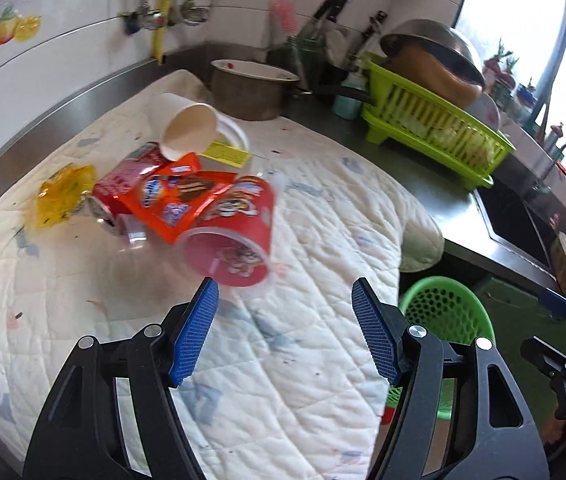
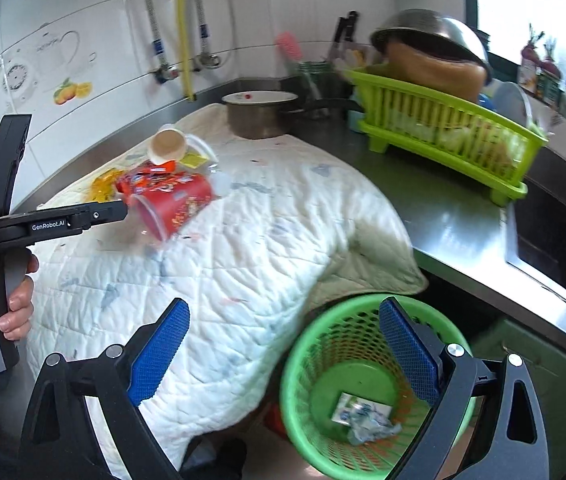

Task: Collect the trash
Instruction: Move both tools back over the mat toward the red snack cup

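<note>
Left tongs gape wide over the quilted cloth, just short of a red cup lying on its side. Orange wrapper, paper cup and yellow wrapper crowd behind it. Right tongs gape wide above the green basket, which holds crumpled paper. Steel counter; green dish rack beyond.
</note>
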`<state>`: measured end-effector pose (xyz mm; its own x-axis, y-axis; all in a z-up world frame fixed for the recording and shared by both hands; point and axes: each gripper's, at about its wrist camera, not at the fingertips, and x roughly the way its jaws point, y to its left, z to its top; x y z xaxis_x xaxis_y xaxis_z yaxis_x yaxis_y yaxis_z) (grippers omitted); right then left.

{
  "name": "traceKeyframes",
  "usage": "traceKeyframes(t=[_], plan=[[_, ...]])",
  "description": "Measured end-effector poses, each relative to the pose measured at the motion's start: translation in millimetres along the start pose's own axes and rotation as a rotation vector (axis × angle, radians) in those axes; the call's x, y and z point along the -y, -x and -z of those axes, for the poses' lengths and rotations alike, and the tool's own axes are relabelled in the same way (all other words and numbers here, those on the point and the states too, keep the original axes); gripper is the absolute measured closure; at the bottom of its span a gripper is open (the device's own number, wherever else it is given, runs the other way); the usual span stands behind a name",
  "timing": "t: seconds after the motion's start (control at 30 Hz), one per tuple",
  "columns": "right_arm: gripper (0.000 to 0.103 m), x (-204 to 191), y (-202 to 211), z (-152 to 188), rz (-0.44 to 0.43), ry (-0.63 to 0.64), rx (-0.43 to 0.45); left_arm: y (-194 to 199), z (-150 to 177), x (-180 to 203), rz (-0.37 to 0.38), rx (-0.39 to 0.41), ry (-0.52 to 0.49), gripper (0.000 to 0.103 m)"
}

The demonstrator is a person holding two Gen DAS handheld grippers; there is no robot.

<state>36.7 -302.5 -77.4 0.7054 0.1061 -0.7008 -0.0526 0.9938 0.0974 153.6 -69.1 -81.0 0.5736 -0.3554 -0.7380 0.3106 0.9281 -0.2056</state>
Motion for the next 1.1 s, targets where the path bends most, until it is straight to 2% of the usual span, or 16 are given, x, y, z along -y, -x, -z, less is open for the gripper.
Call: traceKeyframes(t=[0.2,0.3,0.4,0.6,0.77,1.1], plan=[[0.011,-39.6,-38.1,-41.6,-0.112,0.010,-0.037,15.1,1.1,-62.6,-0.068,0.031,0.109,0.034],[0.011,-58.9,-63.8,-66.9,-0.171,-0.029,-0.088,20.2,4.7,-82.0,-0.094,0.041,0.138,0.034],[0.011,-73.8,-92.8,-91.3,-0.211,-0.076,-0.137,22.5,9.1,-102.3,-0.115,0.044,0.171,0.034],[0.011,-83.8,-168.6,-128.4,-0.278,-0.267,-0.306,25.3,18.9,-133.2,-0.137,0.049,0.230,0.034],[0.018,-82.1,-222.7,-136.7,-0.264,-0.406,-0.421,26.7,23.3,-151.8,-0.147,0.056,0.263,0.034],[0.023,-83.1,-279.9,-123.6,-0.297,-0.590,-0.568,16.3,19.9,-156.5,-0.121,0.047,0.252,0.036]])
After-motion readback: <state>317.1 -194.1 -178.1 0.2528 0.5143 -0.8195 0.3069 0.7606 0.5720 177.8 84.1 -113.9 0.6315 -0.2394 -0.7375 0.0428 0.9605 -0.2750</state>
